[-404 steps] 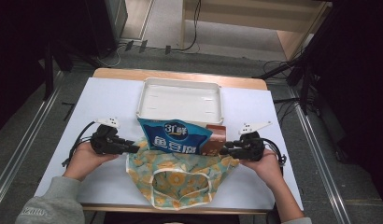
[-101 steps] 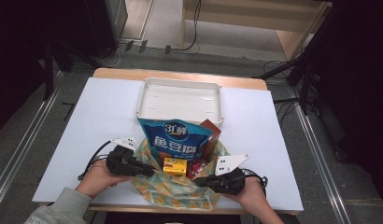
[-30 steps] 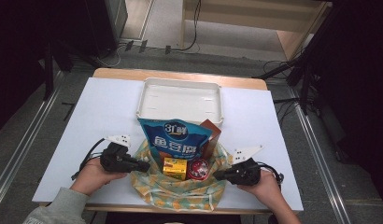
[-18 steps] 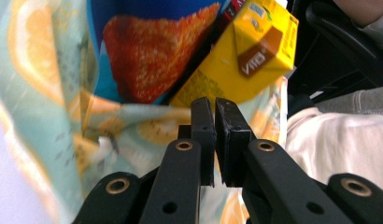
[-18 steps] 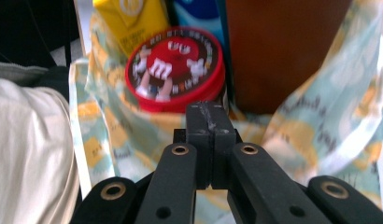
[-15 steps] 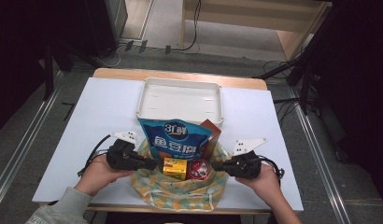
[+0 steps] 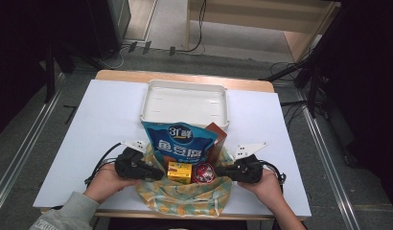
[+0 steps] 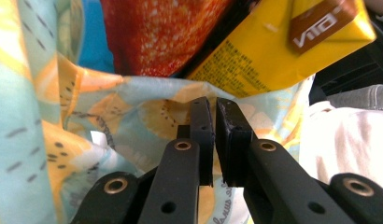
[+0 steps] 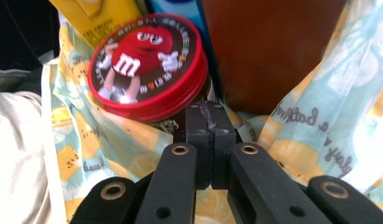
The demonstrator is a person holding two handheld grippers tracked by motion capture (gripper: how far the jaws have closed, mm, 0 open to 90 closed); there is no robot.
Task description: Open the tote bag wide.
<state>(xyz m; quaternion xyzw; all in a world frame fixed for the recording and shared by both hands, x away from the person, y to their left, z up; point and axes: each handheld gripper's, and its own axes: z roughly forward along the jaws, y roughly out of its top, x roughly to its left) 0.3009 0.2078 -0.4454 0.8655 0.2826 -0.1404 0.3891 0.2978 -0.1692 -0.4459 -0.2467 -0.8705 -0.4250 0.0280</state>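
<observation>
- The patterned cloth bag [image 7: 185, 196] lies at the near edge of the white table [image 7: 89, 124], midway between its left and right sides, its mouth open toward the far side.
- 4 items stick out of the mouth: a blue snack packet [image 7: 181, 146], a brown box [image 7: 217, 139] to its right, a yellow carton [image 7: 179, 171] and a round red candy tin [image 7: 203, 173] nearer the bag's middle.
- The left gripper [image 7: 156, 173] sits at the bag's left edge; in the left gripper view [image 8: 213, 135] its jaws stand almost together, pinching a fold of the cloth just below the carton [image 8: 278, 46].
- The right gripper [image 7: 218, 171] is at the bag's right edge; its jaws [image 9: 209, 126] are clenched tight on the cloth, just under the tin [image 9: 147, 65].
- A white tray [image 7: 185, 86] stands beyond the bag, empty, toward the far side.
</observation>
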